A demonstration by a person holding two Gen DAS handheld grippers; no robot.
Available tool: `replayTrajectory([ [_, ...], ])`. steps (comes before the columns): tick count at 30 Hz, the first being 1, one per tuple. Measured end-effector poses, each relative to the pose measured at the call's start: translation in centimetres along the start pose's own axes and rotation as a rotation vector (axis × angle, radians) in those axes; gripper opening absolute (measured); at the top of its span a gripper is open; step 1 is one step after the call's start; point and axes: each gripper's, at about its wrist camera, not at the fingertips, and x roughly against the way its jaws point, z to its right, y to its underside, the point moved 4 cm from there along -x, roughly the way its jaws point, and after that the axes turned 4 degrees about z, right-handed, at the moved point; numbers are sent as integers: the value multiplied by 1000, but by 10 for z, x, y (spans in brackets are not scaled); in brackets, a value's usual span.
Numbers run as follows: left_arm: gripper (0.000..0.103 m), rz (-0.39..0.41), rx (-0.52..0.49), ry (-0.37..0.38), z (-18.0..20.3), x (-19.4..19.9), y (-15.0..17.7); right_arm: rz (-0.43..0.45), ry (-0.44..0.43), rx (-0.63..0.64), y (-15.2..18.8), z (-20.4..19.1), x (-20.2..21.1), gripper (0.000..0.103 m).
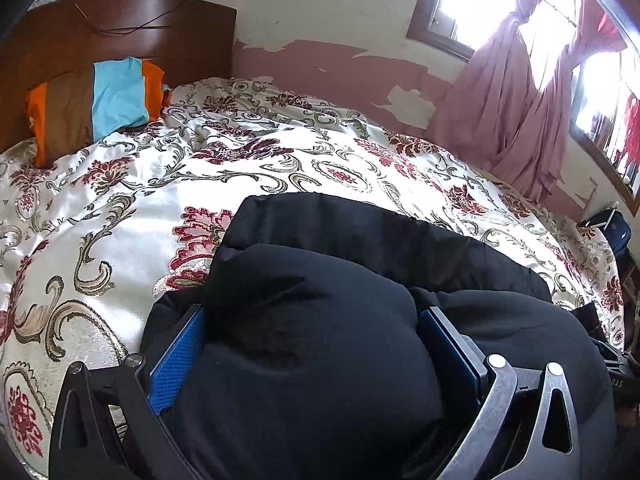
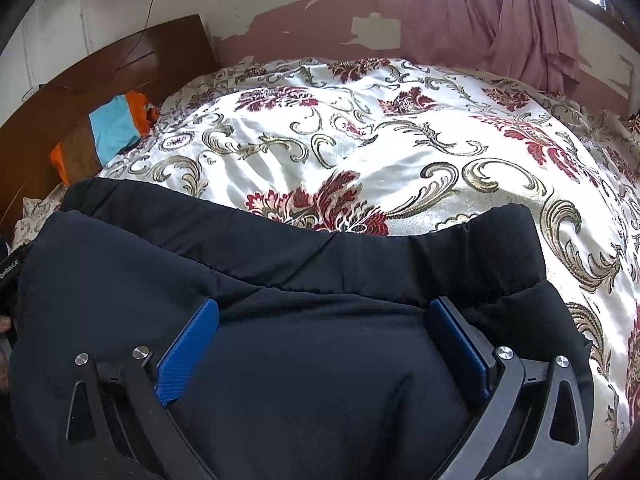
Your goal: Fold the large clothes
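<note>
the black padded jacket (image 1: pixel 320 320) lay bunched on the bed near its front edge, on a floral bedspread (image 1: pixel 160 184). the left claw (image 1: pixel 312 344) had its jaws spread wide with a fat puffy fold bulging between the blue pads, pressing both. the right claw (image 2: pixel 320 344) sat the same, apart with fabric between. further back, a folded orange, brown and blue garment (image 1: pixel 100 104) leaned on the wooden headboard (image 1: pixel 120 28), and pink curtains (image 1: pixel 512 112) hung by the window.
</note>
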Motion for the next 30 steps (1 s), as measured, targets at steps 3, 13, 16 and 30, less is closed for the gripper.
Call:
replayTrajectory([
  [3,103,-1,2,3,-1,-1,0,-10,1,1,0,0,-1,102],
  [13,103,8,8,17,0,-3,1,1,-10,-9,0,2,0,102],
  [16,103,11,10,20,-1,-3,2,6,-12,-11,0,2,1,102],
  [30,103,33,116,137,-25,26,2,167,-52,-74,8,11,43,102],
])
